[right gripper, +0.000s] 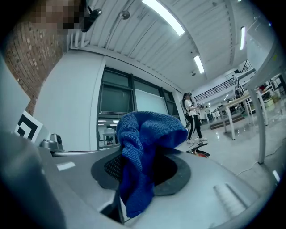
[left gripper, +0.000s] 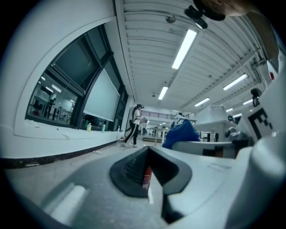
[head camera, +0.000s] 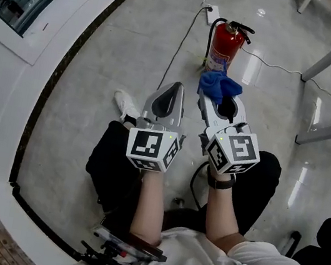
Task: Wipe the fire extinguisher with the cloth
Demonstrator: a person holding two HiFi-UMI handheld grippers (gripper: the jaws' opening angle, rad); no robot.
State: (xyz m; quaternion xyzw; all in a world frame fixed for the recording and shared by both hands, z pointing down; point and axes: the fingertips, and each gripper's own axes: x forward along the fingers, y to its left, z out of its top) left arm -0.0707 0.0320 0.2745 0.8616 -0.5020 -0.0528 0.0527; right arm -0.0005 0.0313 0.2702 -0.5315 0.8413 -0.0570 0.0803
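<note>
A: Grippers first, quick.
B: Left hand-held gripper (head camera: pixel 176 88): jaws pressed together bar a thin slit, nothing in them. Right hand-held gripper (head camera: pixel 216 101): pinching the blue cloth (head camera: pixel 219 86), which bunches over its tips and hangs down one side.
A: How does the cloth handle?
B: Soft, light, limp knit that folds wherever it's pushed. My read is the mid-bunch pinch is fine. Enough loose fabric sticks out ahead of the jaws to wipe with.
A: Where's the extinguisher?
B: The red fire extinguisher (head camera: pixel 225 47) stands upright on the floor (head camera: pixel 115 56), straight ahead of the right gripper's tips and ahead-right of the left one. In the head view the cloth overlaps its lower body. Can't tell if they're touching.
A: How will it handle?
B: My guess is a heavy, rigid metal cylinder, and the glossy paint looks slippery. It's tall on a small base, so a push high up could rock or tip it. The body looks too wide and slick to grip. I'd steady it with the empty left gripper at the neck, under the black valve head (head camera: pixel 239 29).
A: Counts?
B: Two hand-held grippers, one cloth, one extinguisher with one black hose. Beyond that, farthest from the grippers, one white power strip (head camera: pixel 211 14) with a white cable running back across the floor.
</note>
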